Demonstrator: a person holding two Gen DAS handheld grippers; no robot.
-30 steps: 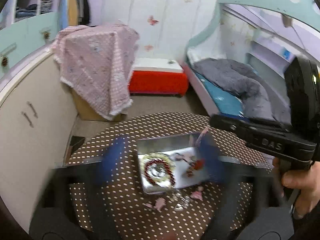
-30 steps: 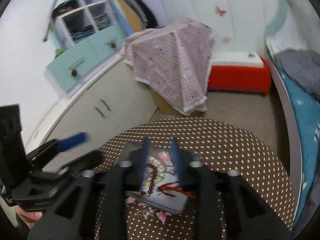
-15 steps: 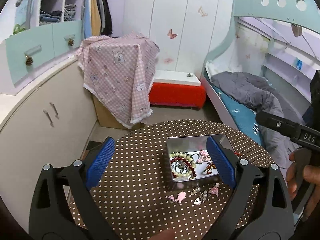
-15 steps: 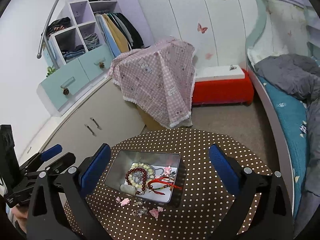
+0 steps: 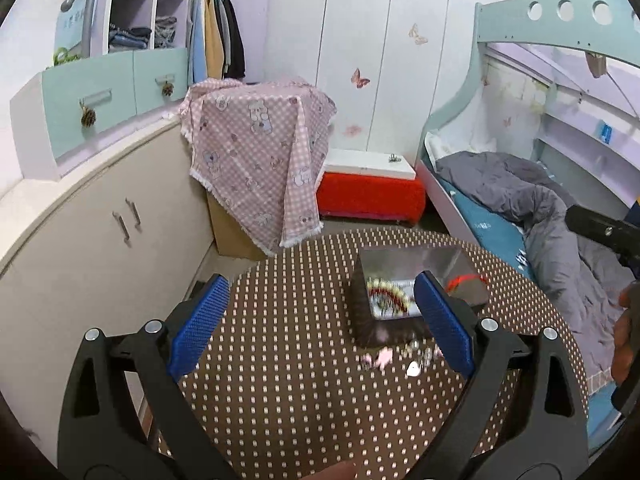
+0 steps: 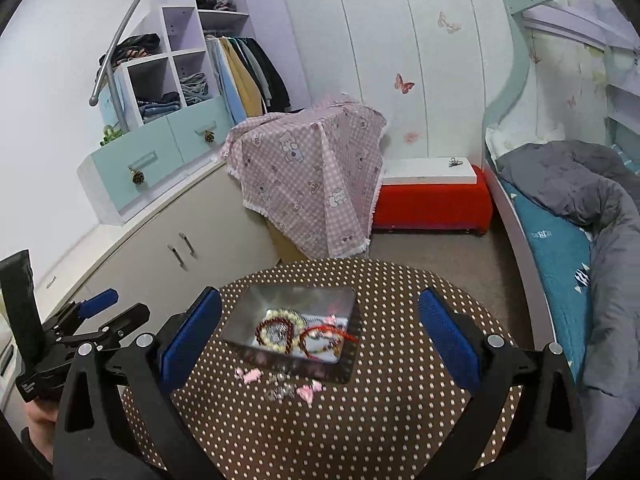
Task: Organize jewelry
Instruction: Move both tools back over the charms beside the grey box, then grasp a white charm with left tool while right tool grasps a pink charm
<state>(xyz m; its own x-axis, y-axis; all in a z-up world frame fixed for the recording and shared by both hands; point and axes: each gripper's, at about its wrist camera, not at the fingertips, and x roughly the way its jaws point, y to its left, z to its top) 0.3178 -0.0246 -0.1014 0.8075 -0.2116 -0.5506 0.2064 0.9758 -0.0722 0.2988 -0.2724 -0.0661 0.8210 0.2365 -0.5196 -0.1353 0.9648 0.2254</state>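
A shiny metal tin [image 6: 240, 326] holds bead bracelets [image 6: 280, 330] and a red cord bracelet [image 6: 324, 334] on a round brown polka-dot table [image 6: 380, 420]. The tin also shows in the left wrist view [image 5: 362, 312]. Small pink and silver trinkets [image 6: 280, 384] lie loose on the cloth in front of the tin; they also show in the left wrist view [image 5: 400, 356]. My right gripper [image 6: 320, 332] is open and empty, above and short of the tin. My left gripper [image 5: 320, 328] is open and empty, left of the tin.
A beige cabinet [image 6: 168, 248] stands left of the table. Beyond it are a box under a pink checked cloth [image 6: 312, 176], a red bench [image 6: 432, 200] and a bed with a grey duvet [image 6: 592, 200] on the right.
Both grippers have opened wide and pulled back and up from the tin. The view now tilts more toward the room. The jewelry lies as before.
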